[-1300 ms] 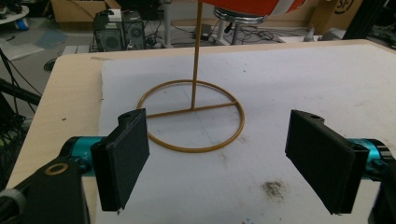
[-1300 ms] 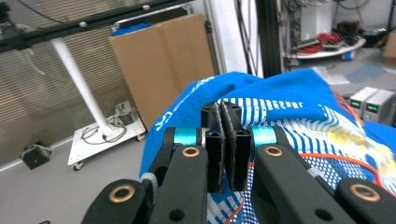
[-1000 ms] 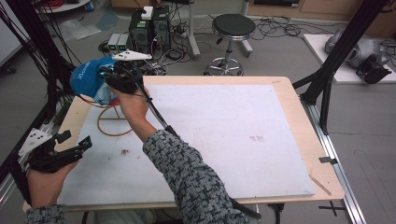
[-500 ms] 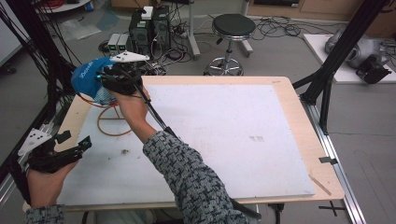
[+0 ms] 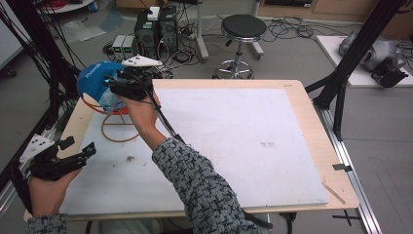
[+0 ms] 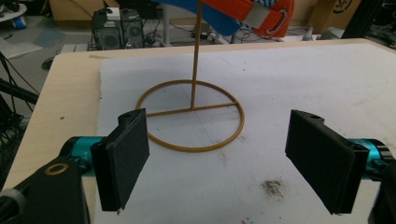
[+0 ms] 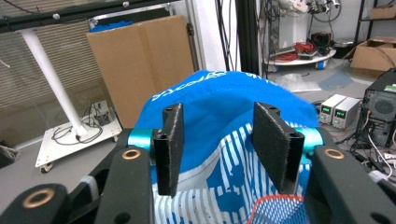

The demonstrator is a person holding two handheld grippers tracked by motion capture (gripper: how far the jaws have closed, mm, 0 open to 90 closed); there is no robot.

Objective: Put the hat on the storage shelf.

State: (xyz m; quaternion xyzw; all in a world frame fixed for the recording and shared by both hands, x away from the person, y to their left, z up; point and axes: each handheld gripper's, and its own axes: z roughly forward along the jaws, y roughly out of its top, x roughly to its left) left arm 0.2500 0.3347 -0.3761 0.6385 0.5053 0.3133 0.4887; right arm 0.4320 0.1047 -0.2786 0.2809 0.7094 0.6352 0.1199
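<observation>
High view: right gripper (image 5: pixel 117 87) fingers just opening, half-wide around blue cap (image 5: pixel 95 80); left gripper (image 5: pixel 80 155) fingers wide, empty.

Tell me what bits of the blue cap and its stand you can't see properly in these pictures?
- Top of the stand, left gripper view: the pole runs off the upper edge, so where it meets the blue cap is cut off.
- Cap's front, high view: the right gripper and hand cover it.
- White writing on the cap, right gripper view: too small and curved to read.
- Cap's lower part, right gripper view: cut off by the bottom edge and the jaws.
</observation>
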